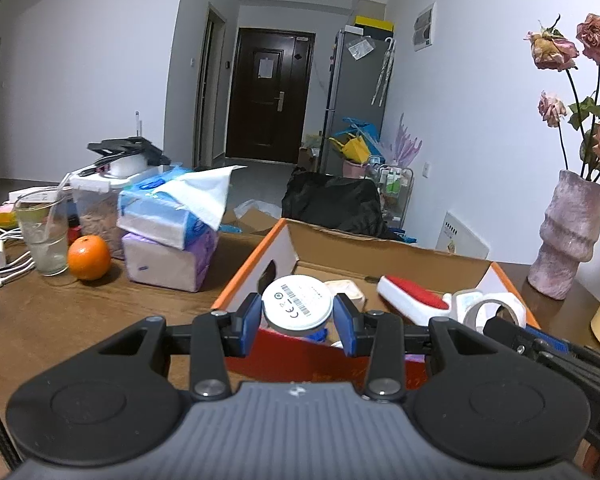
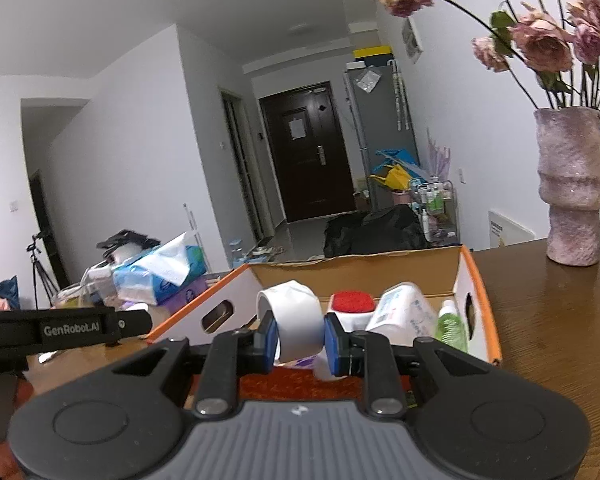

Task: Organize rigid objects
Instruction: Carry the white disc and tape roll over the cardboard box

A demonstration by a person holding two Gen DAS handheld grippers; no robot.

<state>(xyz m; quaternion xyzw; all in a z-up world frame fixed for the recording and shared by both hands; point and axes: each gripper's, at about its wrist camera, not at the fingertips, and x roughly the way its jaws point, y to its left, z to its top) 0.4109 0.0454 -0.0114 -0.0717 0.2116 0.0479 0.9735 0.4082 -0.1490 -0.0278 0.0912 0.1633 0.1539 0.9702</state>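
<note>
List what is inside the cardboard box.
In the cardboard box: a red-and-white brush, a white labelled bottle, a green bottle and a shallow white container. The box bottom is hidden by the tools and held items.

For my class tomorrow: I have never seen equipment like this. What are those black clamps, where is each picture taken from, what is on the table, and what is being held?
A person carries two hand-held grippers, each with a fisheye camera looking along its blue-padded fingers. One picture comes from each.

The left gripper is shut on a round white disc. The right gripper is shut on a white tape roll.

Both are above an orange-edged cardboard box on a wooden table. Also on the table: an orange, a glass, tissue packs and a vase of dried roses.
</note>
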